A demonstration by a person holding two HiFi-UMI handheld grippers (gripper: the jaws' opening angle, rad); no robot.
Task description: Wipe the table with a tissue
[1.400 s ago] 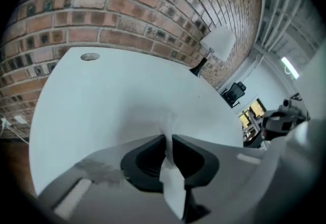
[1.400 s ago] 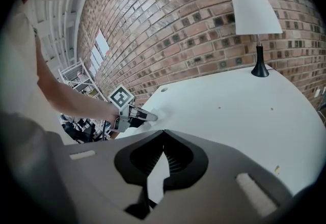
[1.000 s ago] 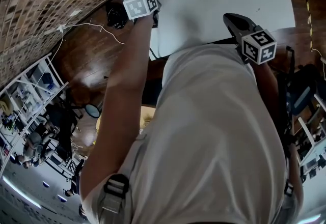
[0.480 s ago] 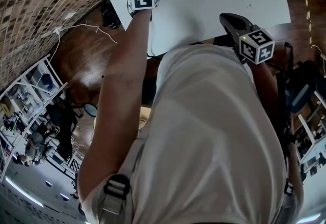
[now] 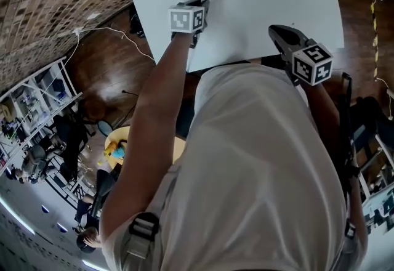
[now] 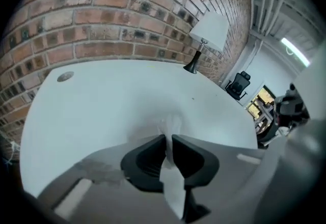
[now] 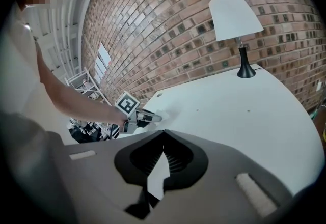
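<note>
Tissue (image 6: 171,127) is pinched tight in my left tongs (image 6: 168,139), its free end down on the white desk (image 6: 102,101), well short of the lamp (image 6: 206,37). My right tongs (image 7: 163,135) are closed on nothing, farther still from the lamp.

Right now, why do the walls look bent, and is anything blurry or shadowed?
Left gripper view: the wide lens bows the brick wall and darkens the corners; the tissue in the left tool is soft, a grey shadow ahead on the table. Right gripper view: same bowing, lamp crisp. Head view: table evenly bright.
</note>
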